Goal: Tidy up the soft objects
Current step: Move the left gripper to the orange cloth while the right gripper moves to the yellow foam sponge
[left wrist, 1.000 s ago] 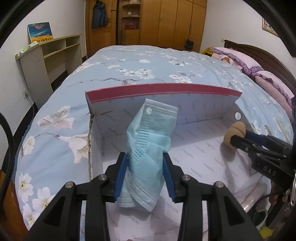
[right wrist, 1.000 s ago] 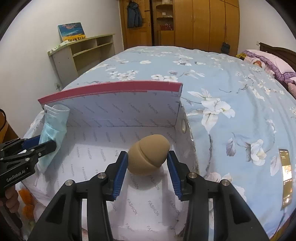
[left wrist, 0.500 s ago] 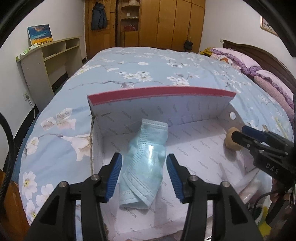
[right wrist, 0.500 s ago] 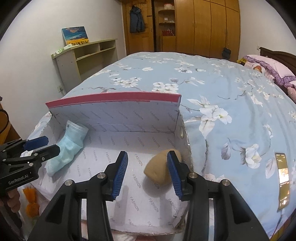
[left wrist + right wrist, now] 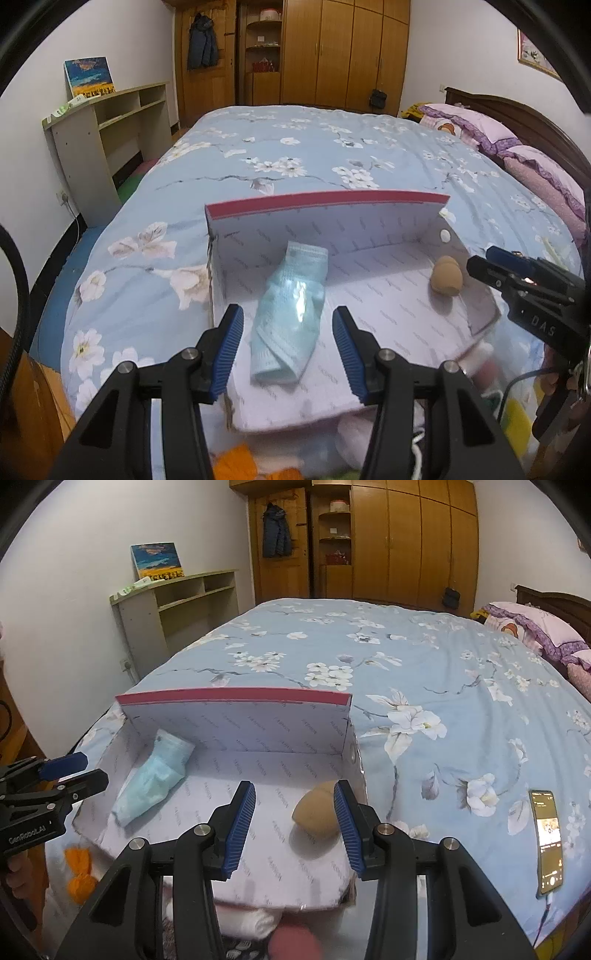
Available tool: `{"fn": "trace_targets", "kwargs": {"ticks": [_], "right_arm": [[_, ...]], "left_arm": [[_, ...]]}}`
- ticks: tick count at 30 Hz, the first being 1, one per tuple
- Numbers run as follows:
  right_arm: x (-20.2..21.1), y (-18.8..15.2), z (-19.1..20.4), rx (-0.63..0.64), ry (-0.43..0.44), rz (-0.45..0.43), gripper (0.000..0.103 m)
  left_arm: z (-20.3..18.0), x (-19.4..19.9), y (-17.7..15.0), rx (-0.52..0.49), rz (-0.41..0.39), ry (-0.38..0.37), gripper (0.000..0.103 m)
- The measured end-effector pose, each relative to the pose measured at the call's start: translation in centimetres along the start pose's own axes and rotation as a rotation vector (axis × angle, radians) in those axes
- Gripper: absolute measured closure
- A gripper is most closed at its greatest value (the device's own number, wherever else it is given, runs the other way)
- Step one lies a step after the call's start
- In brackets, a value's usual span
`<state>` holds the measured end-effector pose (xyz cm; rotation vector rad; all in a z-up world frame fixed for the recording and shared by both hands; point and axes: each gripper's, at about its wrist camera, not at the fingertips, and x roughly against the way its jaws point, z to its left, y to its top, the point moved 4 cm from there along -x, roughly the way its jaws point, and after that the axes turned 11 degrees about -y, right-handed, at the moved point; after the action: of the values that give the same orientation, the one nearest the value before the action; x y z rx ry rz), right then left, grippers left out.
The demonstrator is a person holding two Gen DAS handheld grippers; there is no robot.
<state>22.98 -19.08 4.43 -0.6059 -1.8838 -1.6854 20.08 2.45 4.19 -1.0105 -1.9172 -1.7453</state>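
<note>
Both grippers hang above the open box with nothing in their grasp: the left gripper [image 5: 288, 350] stands with its jaws wide apart, having just been opening within the last second, and the right gripper [image 5: 294, 825] stands about as wide, both sets of blue pads clear of any object. Working downward in scale, the bed [image 5: 406, 657] with its blue floral cover serves as the work surface, and the box [image 5: 388, 325], lined in white printed paper with a red-edged flap raised at its far side, rests at the near edge of it as the collecting container. Placement inside appears deliberate: the folded blue face mask [image 5: 291, 310] lies lengthwise toward the left end, its far end against the raised flap, while the tan makeup sponge [image 5: 316, 812] lies on its side near the right wall, well apart from the mask, which keeps the two soft items separated. A phone [image 5: 548, 840] lies on the cover just right of the box. Orange and pale soft items show blurred below the box edge, probably awaiting sorting.
</note>
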Motion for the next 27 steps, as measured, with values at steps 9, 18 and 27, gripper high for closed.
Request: {"fn": "trace_targets", "kwargs": {"ticks": [9, 18, 27], "right_arm": [[2.8, -1.6, 0.3, 0.006, 0.037, 0.008, 0.058], [5.4, -4.6, 0.7, 0.033, 0.061, 0.033, 0.058], [7.3, -7.5, 0.0, 0.031, 0.060, 0.055, 0.058]], "left_arm": [[0.2, 2.8, -2.3, 0.001, 0.005, -0.001, 0.050], [1.0, 4.6, -5.2, 0.037, 0.027, 0.006, 0.050], [1.2, 5.6, -8.2, 0.049, 0.073, 0.012, 0.050]]}}
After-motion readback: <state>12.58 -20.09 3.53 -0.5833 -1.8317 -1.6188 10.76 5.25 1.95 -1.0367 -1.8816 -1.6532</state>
